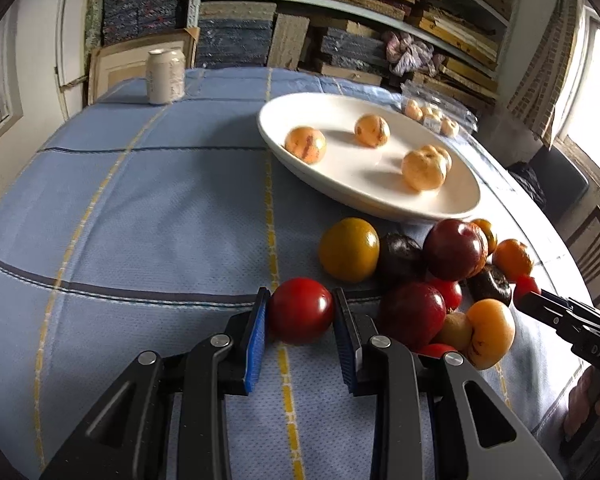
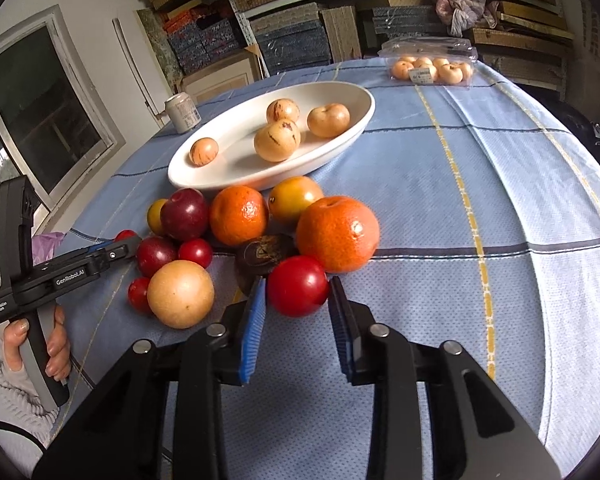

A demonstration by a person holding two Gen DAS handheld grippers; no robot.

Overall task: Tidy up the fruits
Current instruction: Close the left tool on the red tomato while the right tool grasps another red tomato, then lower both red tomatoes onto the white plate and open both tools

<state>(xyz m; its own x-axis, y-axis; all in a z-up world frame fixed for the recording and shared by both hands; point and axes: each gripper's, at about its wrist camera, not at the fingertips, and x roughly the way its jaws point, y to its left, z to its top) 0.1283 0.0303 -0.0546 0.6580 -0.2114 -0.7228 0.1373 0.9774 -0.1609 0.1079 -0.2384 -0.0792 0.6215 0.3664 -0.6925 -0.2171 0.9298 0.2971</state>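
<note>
A white oval dish holds pale yellow striped fruits. In front of it lies a pile of mixed fruit: oranges, dark red plums, yellow fruits and small red tomatoes. My left gripper is shut on a red tomato at the pile's left edge. My right gripper is shut on another red tomato at the pile's near edge. Each gripper shows in the other's view, the right one at the far right, the left one at the left.
A blue checked cloth covers the round table. A pale drink can stands at the far edge. A clear plastic box of pale fruits lies behind the dish. Shelves of stacked boxes fill the back wall.
</note>
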